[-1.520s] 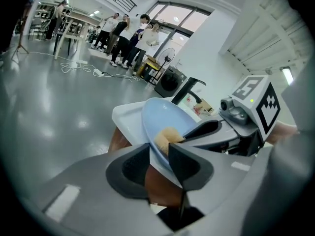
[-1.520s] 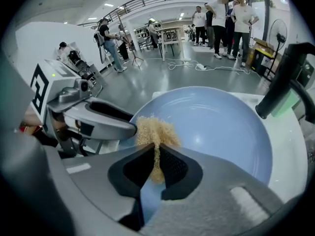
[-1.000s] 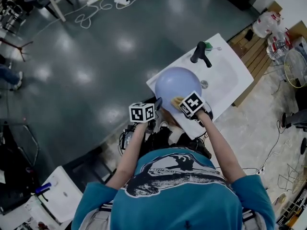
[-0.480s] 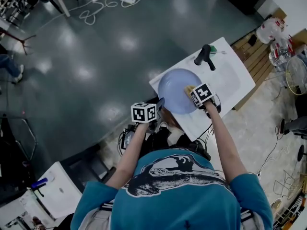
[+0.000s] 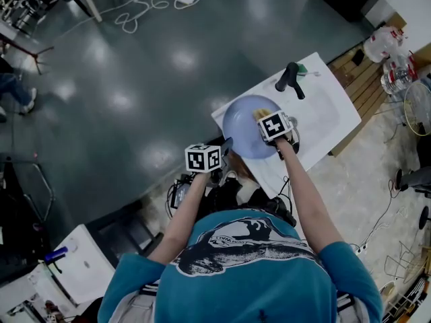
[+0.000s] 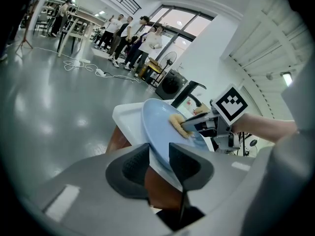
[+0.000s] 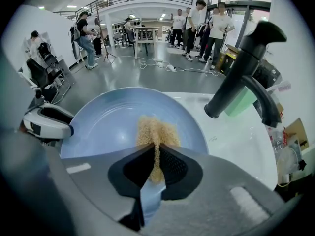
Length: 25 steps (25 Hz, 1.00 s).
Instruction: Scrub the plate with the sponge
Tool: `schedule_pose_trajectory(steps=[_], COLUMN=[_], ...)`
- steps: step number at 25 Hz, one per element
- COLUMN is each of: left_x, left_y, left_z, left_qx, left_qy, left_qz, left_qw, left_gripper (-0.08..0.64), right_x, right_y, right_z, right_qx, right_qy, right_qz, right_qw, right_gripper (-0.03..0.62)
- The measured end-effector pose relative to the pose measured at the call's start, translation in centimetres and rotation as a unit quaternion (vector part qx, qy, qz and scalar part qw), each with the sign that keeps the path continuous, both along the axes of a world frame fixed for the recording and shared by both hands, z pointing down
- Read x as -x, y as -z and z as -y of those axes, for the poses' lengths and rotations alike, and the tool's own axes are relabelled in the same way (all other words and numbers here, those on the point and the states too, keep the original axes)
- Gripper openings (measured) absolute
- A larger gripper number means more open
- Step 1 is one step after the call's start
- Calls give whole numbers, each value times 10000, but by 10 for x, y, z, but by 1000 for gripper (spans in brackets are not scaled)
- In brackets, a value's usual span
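A pale blue plate is held tilted over the white sink. My left gripper is shut on the plate's near rim. The right gripper is shut on a yellow-tan sponge, which presses flat against the inner face of the plate. In the head view the right gripper sits over the plate's far right part, with the sponge peeking out beyond the marker cube. The left gripper is at the plate's near-left edge.
A black faucet stands at the sink's far side, with a green object beside it. The faucet rises just right of the plate. Wooden pallets and bottles lie to the right. Several people stand in the hall.
The right gripper with the sponge has slid across the plate's face, from its near rim toward the far side near the faucet. The left gripper and plate have stayed put.
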<state>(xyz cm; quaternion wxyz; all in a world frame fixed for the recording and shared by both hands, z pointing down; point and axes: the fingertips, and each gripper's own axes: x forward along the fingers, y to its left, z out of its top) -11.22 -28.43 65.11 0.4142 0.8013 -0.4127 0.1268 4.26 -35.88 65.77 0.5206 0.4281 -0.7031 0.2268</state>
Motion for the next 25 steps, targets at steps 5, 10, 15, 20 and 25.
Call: schedule_pose_trajectory(steps=[5, 10, 15, 20, 25], left_x=[0, 0, 1, 1, 16], left_y=[-1, -2, -2, 1, 12], left_z=[0, 0, 0, 0, 1], left_qx=[-12, -6, -47, -222, -482], left_qy=[27, 28, 7, -155, -38], left_qz=[14, 21, 18, 301, 520], left_qw=[10000, 10000, 10000, 9992, 9975], left_gripper=[138, 138, 141, 169, 173], right_x=[50, 75, 78, 73, 65], right_y=[0, 1, 0, -4, 19], right_z=[-9, -30, -37, -42, -38], right_qx=[-89, -180, -335, -238, -511], right_qy=[543, 729, 806, 602, 275], right_qz=[554, 745, 765, 1183, 1465], right_qw=[9969, 9944, 9932, 9909, 9875], right_gripper=[29, 29, 29, 31, 31])
